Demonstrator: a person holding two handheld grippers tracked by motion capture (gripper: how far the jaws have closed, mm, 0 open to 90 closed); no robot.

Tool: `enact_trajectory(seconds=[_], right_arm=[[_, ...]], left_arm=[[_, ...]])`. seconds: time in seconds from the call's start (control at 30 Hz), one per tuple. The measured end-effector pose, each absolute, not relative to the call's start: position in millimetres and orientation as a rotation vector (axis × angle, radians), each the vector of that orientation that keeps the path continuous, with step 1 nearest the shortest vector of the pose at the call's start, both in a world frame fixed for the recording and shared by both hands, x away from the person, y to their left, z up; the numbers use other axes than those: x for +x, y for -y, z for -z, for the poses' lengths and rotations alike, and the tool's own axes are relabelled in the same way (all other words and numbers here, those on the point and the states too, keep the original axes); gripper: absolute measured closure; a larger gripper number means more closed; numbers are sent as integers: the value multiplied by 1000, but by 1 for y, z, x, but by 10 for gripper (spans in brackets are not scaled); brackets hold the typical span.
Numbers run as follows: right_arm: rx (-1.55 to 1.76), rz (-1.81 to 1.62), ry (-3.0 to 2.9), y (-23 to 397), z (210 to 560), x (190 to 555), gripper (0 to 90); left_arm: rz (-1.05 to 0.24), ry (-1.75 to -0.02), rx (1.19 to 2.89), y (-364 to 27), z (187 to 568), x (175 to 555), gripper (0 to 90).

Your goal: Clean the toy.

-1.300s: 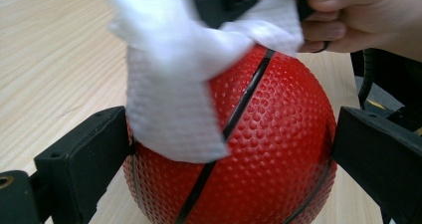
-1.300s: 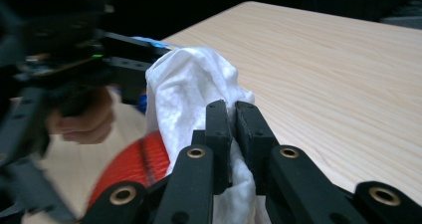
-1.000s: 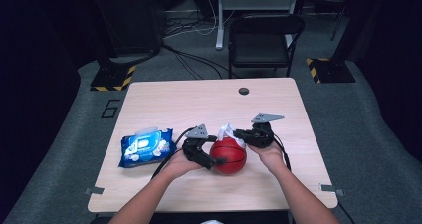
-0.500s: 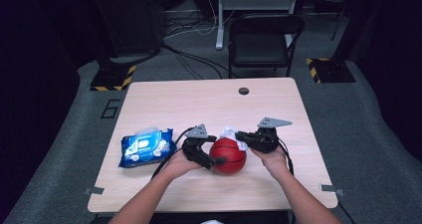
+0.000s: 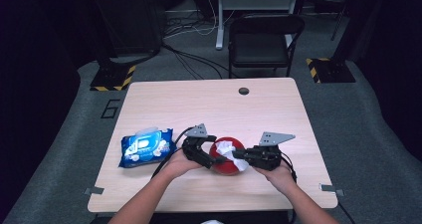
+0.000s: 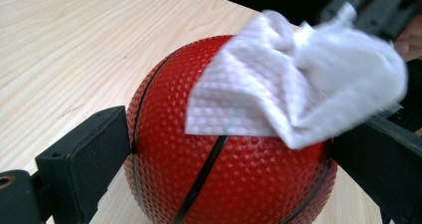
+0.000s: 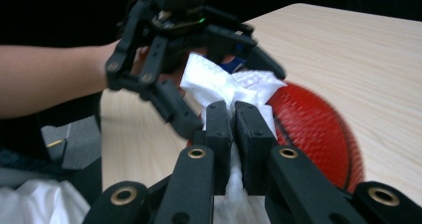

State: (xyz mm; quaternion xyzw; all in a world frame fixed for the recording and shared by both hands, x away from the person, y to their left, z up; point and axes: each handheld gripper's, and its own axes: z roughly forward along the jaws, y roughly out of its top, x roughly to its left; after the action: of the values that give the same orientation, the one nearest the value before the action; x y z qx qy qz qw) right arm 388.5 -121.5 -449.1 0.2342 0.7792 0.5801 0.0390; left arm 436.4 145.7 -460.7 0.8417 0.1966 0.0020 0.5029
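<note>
A red dimpled ball (image 5: 222, 167) (image 6: 224, 179) rests on the wooden table (image 5: 199, 104) near its front edge. My left gripper (image 5: 209, 156) (image 6: 234, 159) is shut on it, one jaw on each side. A crumpled white wipe (image 5: 229, 149) (image 6: 303, 89) (image 7: 219, 82) lies over the top of the ball. My right gripper (image 5: 238, 156) (image 7: 234, 115), coming from the ball's right, is shut on the wipe, its jaws pinching the wipe's bunched end. In the right gripper view the ball (image 7: 318, 129) lies just beyond the right gripper's jaws.
A blue pack of wipes (image 5: 145, 146) lies to the left of my left hand. A dark round hole (image 5: 243, 91) sits near the table's far edge. A black folding chair (image 5: 266, 40) stands beyond the table.
My right gripper has drawn back toward the front right with the wipe, which earlier stood above the ball and now drapes over its top. The left gripper and ball stayed put.
</note>
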Motion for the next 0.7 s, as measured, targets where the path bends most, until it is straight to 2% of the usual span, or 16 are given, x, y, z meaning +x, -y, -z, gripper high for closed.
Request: enact_trajectory(seconds=[0.37,0.7], right_arm=[[634,-1713,-2502,128,464,374,855],[716,-1718,-2443,135,466,376,848]], left_arm=[[-7,-468,2043,-144,460,437,22],[-22,-465,2040,-147,458,437,32]])
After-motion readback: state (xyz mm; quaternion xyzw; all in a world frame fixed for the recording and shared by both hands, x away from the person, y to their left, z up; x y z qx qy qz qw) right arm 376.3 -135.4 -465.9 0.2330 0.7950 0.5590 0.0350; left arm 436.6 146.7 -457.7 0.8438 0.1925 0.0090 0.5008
